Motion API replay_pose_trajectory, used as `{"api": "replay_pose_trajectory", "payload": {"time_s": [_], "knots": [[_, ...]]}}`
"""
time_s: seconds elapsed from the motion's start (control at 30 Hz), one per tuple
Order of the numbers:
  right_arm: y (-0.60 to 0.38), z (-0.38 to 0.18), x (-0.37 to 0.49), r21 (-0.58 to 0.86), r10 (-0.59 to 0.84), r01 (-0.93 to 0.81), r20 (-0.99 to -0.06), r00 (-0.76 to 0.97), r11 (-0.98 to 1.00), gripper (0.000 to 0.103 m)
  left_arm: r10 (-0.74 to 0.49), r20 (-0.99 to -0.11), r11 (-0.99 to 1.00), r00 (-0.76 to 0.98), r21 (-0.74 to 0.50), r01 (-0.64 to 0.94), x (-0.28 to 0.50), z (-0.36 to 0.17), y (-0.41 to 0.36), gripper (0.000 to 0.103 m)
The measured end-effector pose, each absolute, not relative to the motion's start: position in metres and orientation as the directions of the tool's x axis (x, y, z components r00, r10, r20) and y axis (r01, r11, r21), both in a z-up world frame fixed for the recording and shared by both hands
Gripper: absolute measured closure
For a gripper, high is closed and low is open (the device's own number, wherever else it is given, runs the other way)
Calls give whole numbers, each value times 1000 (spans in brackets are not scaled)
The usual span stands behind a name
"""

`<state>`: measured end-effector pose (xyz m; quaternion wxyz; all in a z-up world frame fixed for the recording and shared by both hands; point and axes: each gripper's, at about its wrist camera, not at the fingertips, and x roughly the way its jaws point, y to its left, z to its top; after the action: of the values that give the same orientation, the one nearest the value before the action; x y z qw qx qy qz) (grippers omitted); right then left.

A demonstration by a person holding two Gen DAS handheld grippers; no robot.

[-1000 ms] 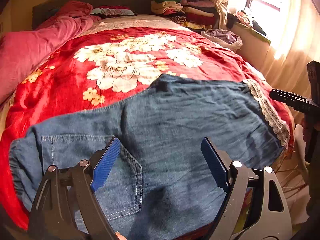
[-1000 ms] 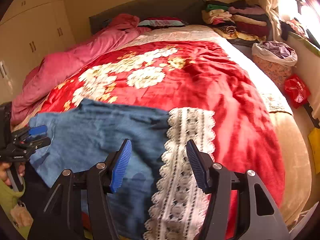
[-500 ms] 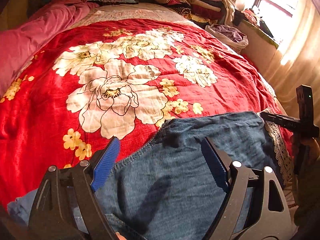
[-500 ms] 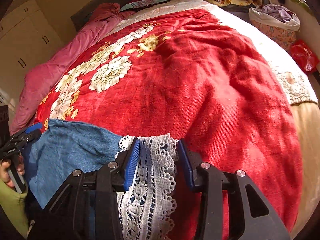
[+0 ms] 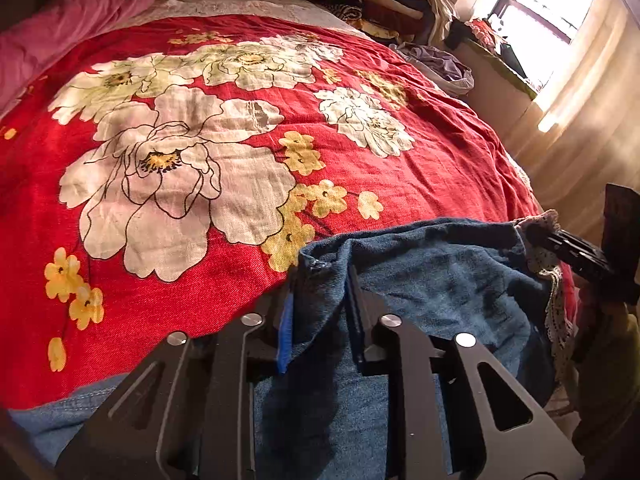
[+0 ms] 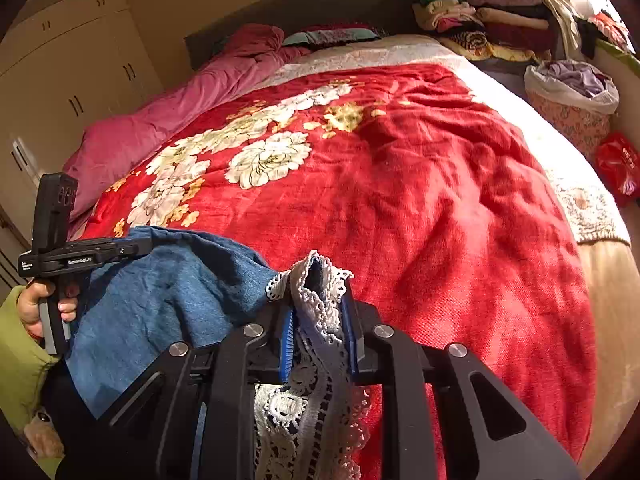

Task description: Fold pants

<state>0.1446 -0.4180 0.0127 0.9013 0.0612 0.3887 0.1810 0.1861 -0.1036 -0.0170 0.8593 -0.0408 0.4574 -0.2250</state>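
Both grippers have advanced to the far edge of the pants (image 5: pixel 440 276) since the earlier frames, and their jaws have just been closing. Left gripper (image 5: pixel 320 308): jaws clamped on a raised fold of denim at the pants' far edge. Right gripper (image 6: pixel 318 316): jaws clamped on the white lace trim (image 6: pixel 316 392) of the hem. Holding two points along one edge probably lets that edge be lifted and carried over as a straight line. Pants: on the near part of the red floral bedspread (image 6: pixel 420 200), partly lifted. Beyond the pants the bedspread lies bare; a pink quilt (image 6: pixel 180 112), stacked clothes (image 6: pixel 480 20) and a laundry bag (image 6: pixel 572 84) sit well beyond, obstructing nothing.
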Motion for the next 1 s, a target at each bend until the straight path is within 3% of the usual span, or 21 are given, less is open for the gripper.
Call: {"api": "replay_pose_trajectory", "payload": {"time_s": [0.23,0.47,0.63,0.73,0.8,0.83,0.87,0.97,1.0], "knots": [[-421,52,147,142,312,-288,-618,722,947,86,-391,-739,909,549,-215,358,193,12,-111,96],[-413,9,190,54,210,-254,-737,642,966,86,-344,-780,925,522,-188,329,214,-13,-116,96],[-414,-15,198,59,186,-217,-755,629,974,83,-348,-777,924,525,-190,332,212,-28,-113,94],[-415,-17,198,30,143,-182,-753,643,983,69,-362,-775,919,518,-204,336,212,-29,-111,94],[-414,-17,198,18,132,-179,-753,644,984,69,-374,-772,916,514,-222,334,213,-29,-109,93],[-414,-16,197,15,125,-174,-754,645,985,64,-382,-767,914,516,-232,332,212,-28,-107,93],[-415,-14,197,15,119,-164,-754,646,986,60,-388,-761,913,519,-241,329,210,-25,-104,90],[-426,5,185,67,141,-136,-732,667,988,48,-418,-731,904,539,-280,322,196,-11,-92,67],[-429,13,177,78,151,-136,-711,687,988,46,-415,-721,906,555,-274,323,188,-4,-89,66]]}}
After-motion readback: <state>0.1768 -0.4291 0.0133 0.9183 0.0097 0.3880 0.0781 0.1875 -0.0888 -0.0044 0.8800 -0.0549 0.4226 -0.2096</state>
